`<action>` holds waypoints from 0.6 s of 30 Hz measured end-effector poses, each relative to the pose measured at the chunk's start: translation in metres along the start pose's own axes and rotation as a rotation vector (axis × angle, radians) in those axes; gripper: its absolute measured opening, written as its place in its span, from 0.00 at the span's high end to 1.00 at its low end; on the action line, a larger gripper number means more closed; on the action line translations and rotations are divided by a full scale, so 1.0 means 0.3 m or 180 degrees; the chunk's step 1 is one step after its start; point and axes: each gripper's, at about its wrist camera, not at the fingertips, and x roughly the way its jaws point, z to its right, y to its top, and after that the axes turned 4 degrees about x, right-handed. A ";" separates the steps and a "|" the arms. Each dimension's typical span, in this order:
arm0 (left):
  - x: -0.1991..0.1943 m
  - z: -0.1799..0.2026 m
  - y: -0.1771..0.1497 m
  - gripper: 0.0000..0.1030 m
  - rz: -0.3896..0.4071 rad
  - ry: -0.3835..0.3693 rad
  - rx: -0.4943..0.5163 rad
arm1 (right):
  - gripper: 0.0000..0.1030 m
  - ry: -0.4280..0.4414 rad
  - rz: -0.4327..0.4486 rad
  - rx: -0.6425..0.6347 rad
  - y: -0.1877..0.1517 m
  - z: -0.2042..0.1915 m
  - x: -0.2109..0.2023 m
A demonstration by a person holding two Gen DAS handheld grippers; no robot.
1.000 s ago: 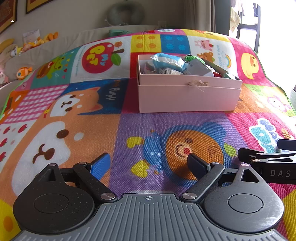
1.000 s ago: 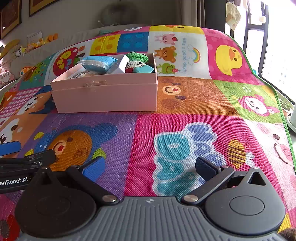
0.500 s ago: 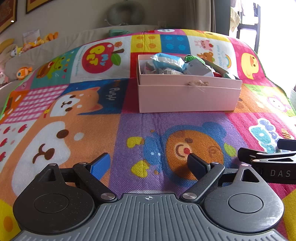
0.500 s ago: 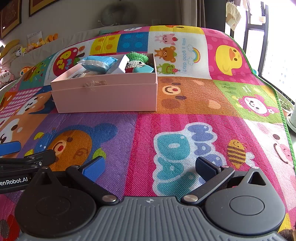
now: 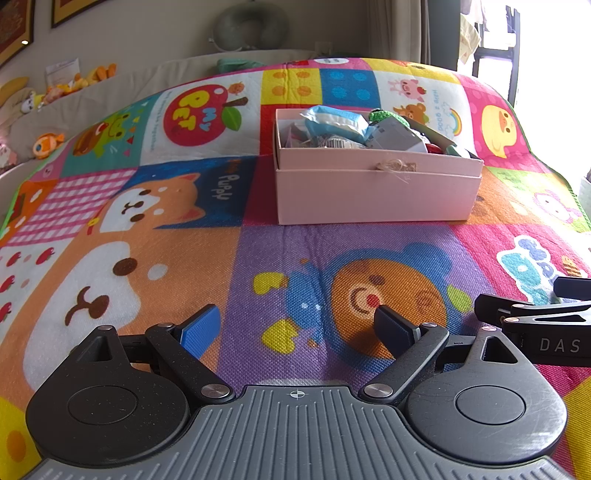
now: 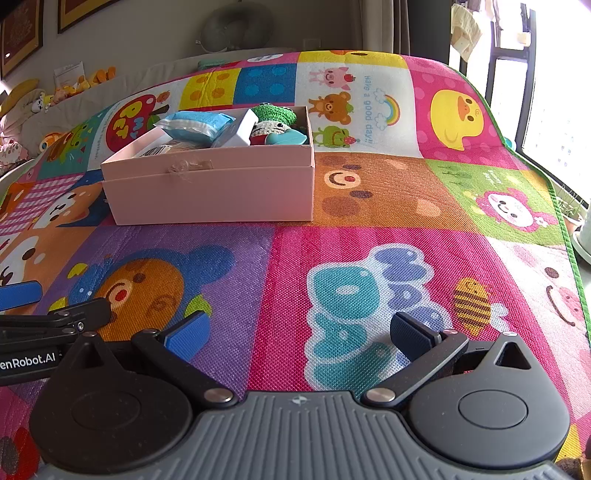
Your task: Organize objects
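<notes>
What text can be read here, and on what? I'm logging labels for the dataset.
"MY PET": apple on the play mat.
"Puppy": dog panel.
"have a good day!!": rainbow panel.
"DAS": right tongs, cut off.
"enRobot.AI": left tongs, cut off.
Barcode label in the pink box: too small.

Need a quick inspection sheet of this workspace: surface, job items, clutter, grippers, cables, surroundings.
Surface: patchwork cartoon play mat, flat, no loose items seen on it.
Job's things: pink box open, holding a blue packet, a grey carton, a green crochet toy and smaller bits too jumbled to name.
Clutter: nothing seen outside the box.
Grippers: left gripper and right gripper both open and empty, low over the mat, side by side short of the box.
Cables: nothing seen.
Surroundings: plush toys at far left, neck pillow behind, window at right.
</notes>
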 end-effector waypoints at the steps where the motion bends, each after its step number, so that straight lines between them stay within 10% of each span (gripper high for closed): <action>1: 0.000 0.000 0.000 0.09 0.0000 0.0000 0.0000 | 0.00 0.0000 0.0000 0.0000 0.000 0.000 0.000; 18: 0.000 0.000 0.000 0.09 0.0000 0.0000 0.0000 | 0.00 0.0001 0.0000 0.0000 0.001 0.000 0.000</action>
